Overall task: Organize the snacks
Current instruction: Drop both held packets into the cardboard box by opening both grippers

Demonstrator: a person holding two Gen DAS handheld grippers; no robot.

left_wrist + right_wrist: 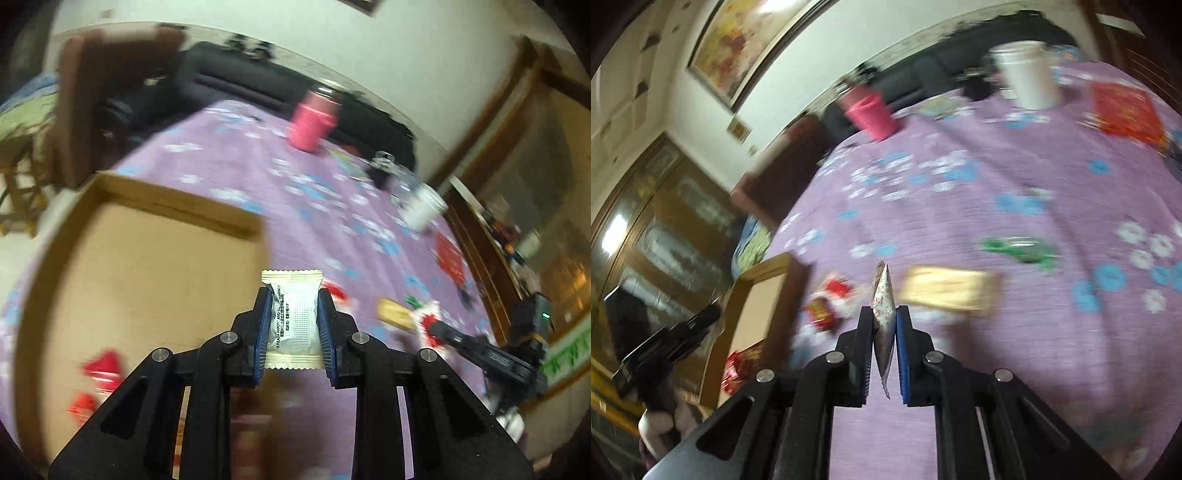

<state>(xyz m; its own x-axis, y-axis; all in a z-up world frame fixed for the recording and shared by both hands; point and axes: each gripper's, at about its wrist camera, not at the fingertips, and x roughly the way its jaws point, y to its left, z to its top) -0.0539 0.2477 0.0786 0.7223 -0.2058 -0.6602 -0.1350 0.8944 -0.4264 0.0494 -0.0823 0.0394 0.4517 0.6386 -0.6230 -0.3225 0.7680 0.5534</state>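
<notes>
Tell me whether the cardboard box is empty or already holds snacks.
Holds snacks: red packets lie inside the cardboard box. Most of its floor is bare.

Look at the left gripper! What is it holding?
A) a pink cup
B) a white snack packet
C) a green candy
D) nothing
B: the left gripper is shut on the white snack packet, whose crimped ends stick out past both blue pads.

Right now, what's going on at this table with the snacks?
A person is sorting snacks with two handheld claws. The left claw is shut on a white snack packet by the cardboard box, which holds red packets. The right claw pinches a thin printed packet edge-on above the purple tablecloth.
</notes>
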